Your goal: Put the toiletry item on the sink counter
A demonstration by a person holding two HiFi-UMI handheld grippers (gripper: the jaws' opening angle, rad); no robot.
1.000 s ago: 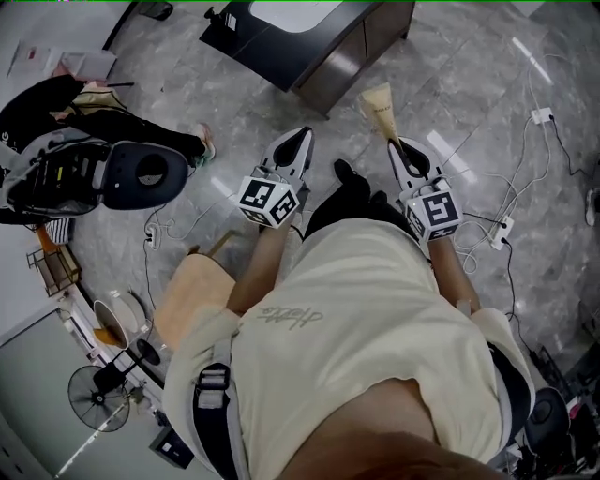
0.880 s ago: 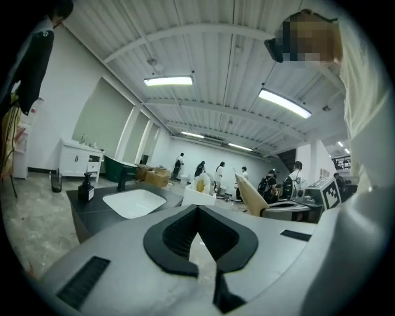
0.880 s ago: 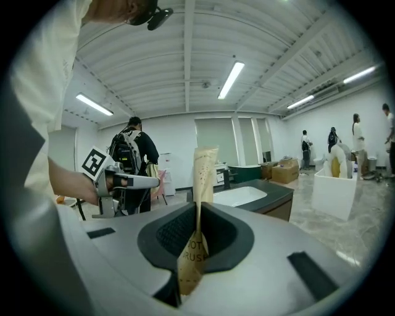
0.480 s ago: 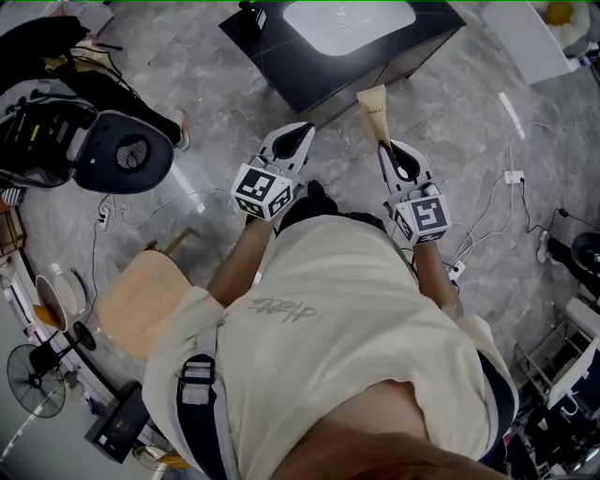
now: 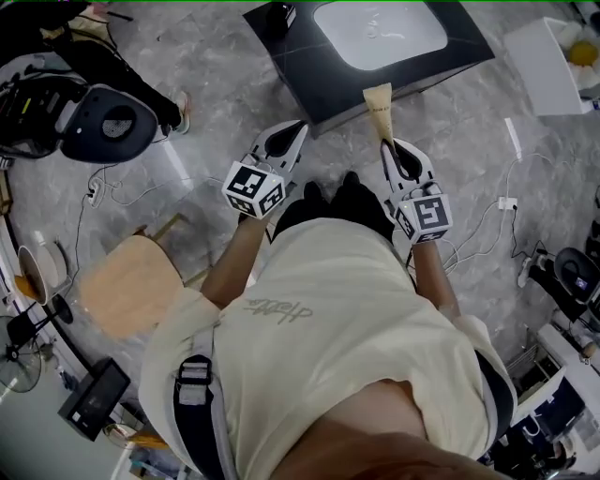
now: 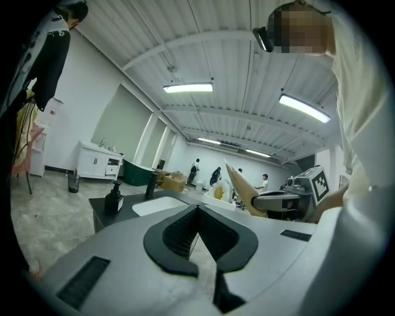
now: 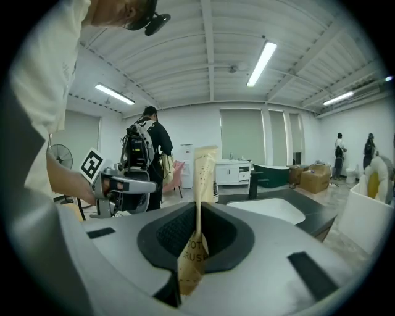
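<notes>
Delivery pending: right gripper [image 5: 389,147] is clamped on the tan toothbrush packet [image 5: 379,106], upper centre, just short of the sink counter [image 5: 314,92] (basin at top). Left gripper [image 5: 291,133] is closed and empty. Placing remains.

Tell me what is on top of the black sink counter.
A white basin is set into the counter, with a dark pump bottle at one corner. The packet in the right gripper covers part of the near edge.

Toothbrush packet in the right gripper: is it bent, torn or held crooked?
Nothing stands out. The toothbrush packet stands straight between the shut jaws of the right gripper, clamped by its lower end, with no tear or crease visible.
</notes>
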